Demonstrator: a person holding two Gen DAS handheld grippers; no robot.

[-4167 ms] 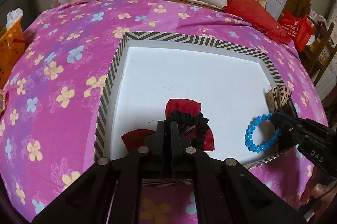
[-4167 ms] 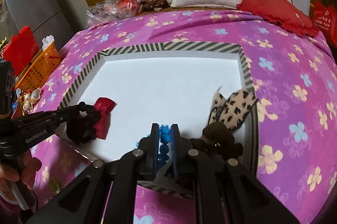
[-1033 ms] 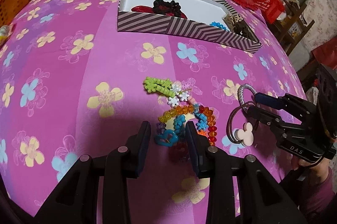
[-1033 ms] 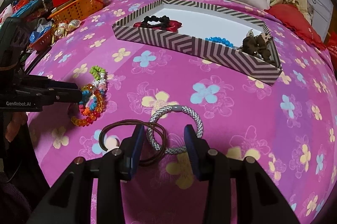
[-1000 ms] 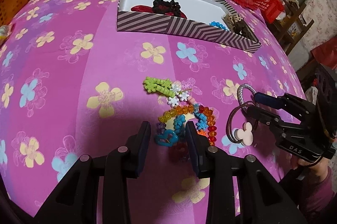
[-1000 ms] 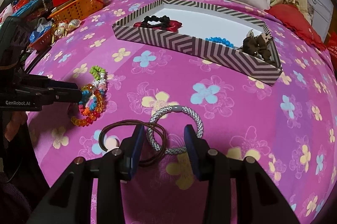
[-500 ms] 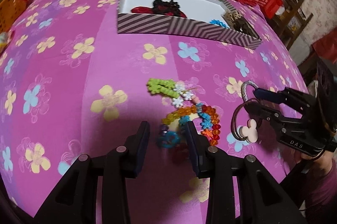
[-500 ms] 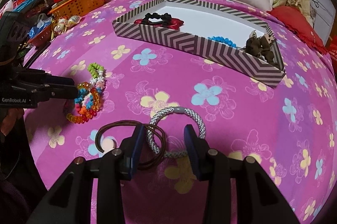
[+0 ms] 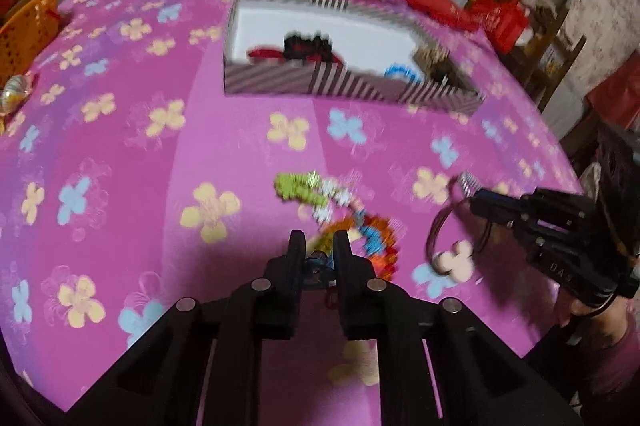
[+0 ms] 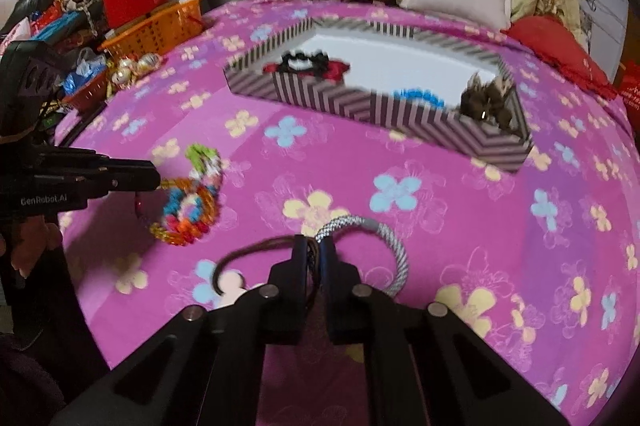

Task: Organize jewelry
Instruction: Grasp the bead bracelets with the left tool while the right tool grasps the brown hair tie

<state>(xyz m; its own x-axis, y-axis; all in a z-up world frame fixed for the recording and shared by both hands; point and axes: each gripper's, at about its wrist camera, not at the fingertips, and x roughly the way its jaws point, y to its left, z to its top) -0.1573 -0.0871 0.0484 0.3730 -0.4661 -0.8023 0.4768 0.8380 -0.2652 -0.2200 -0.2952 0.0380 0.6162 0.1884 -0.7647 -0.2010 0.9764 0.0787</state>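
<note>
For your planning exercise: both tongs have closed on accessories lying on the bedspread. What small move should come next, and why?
Probably lift both a little. The left tongs pinch the bead bracelets, the right tongs the hair ties, and the striped box lies farther back.

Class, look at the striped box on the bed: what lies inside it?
Inside the striped box: a black scrunchie on something red, a blue bead bracelet and a brown hair tie. The near wall hides their lower parts and the floor beside them.

1. My tongs [image 10: 314, 250]: black.
2. Bedspread [image 10: 440, 226]: magenta, yellow and blue flowers.
3. Box [image 10: 360, 105]: grey-white chevron stripes, white inside.
4. Hair ties [image 10: 384, 234]: silver-white weave, brown.
5. Beads [image 10: 192, 209]: orange, blue, green.
</note>
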